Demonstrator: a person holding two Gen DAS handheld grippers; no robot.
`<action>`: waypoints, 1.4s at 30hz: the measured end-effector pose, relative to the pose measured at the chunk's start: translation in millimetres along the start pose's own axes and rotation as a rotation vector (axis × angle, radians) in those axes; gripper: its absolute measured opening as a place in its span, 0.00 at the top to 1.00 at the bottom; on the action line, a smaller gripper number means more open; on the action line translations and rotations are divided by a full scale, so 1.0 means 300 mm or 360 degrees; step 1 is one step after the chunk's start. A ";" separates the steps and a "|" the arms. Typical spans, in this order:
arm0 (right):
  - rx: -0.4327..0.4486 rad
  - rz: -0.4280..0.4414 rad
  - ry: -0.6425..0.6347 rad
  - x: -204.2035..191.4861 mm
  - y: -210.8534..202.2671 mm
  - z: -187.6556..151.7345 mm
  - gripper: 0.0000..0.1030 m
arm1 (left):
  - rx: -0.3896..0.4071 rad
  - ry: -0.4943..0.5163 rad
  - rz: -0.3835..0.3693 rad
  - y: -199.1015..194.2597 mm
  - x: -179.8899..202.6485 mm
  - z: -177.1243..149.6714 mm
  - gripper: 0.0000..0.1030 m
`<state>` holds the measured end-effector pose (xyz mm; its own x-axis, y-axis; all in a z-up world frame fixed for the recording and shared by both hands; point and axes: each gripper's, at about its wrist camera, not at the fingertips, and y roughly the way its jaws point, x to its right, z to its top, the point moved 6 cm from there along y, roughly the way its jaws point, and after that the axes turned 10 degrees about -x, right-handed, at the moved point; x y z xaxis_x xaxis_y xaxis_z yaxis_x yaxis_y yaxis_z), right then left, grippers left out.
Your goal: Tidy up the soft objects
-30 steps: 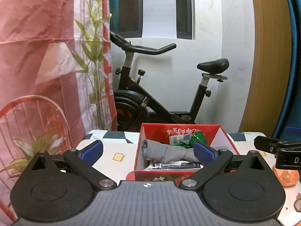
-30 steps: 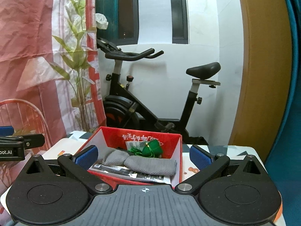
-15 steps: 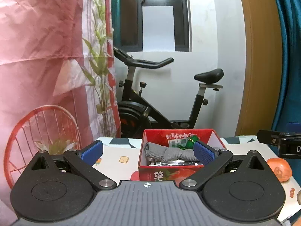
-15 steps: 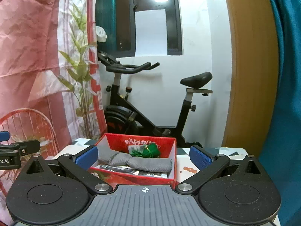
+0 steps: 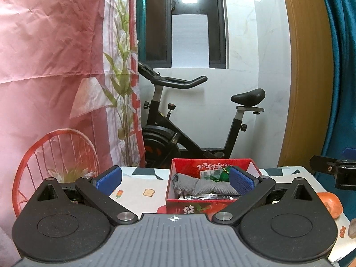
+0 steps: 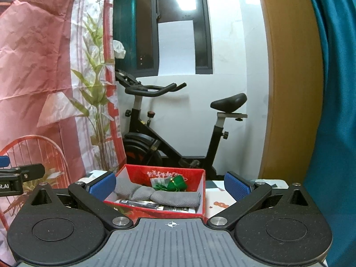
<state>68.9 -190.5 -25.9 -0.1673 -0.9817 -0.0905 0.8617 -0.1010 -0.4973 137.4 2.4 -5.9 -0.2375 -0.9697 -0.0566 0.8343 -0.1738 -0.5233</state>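
A red cardboard box [image 5: 178, 207] [image 6: 201, 202] stands on the patterned table. Inside lie a grey knotted cloth [image 5: 200, 185] [image 6: 155, 194], a green soft item [image 5: 222, 176] [image 6: 176, 184] and flat dark packets [image 6: 155, 207]. My left gripper [image 5: 174, 180] is open and empty, held back from the box at its near left side. My right gripper [image 6: 170, 184] is open and empty, held back from the box, which sits between its blue pads [image 6: 103, 184].
An orange soft object [image 5: 331, 204] lies on the table right of the box. The table [image 5: 142, 191] has a printed cover. An exercise bike [image 5: 200, 131] stands behind it, a pink curtain [image 5: 55, 66] on the left, a teal curtain [image 6: 333, 111] on the right.
Both grippers have pulled back and away from the box; it looks smaller and lower in both views. Both stay open and empty.
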 end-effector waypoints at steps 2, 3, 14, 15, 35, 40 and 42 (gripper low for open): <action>0.0001 -0.0002 -0.0001 0.000 -0.002 -0.002 0.00 | -0.0005 -0.0002 0.0002 -0.002 -0.001 -0.003 0.00; 0.0000 -0.0001 0.0001 0.000 -0.001 -0.003 0.00 | -0.0005 -0.0002 0.0002 -0.003 0.000 -0.003 0.00; -0.0003 -0.0001 0.0006 0.005 -0.005 -0.005 0.00 | -0.0009 -0.0006 -0.0001 -0.002 -0.004 -0.003 0.00; -0.0002 -0.0003 0.0006 0.004 -0.004 -0.005 0.00 | -0.0009 -0.0005 -0.0002 -0.002 -0.004 -0.003 0.00; 0.0014 -0.0007 0.0019 0.018 -0.017 0.008 0.00 | 0.0014 -0.0010 -0.0006 -0.018 0.000 0.003 0.00; 0.0035 -0.0012 0.0016 0.017 -0.033 0.014 0.00 | 0.0036 -0.0011 -0.0007 -0.034 0.003 0.004 0.00; 0.0040 -0.0012 0.0015 0.018 -0.037 0.012 0.00 | 0.0041 -0.0010 -0.0005 -0.038 0.003 0.007 0.00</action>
<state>60.1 -195.3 -17.7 -0.1781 -0.9794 -0.0948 0.8720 -0.1125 -0.4763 128.7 3.1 1.7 -0.2373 -0.9702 -0.0498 0.8460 -0.1812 -0.5015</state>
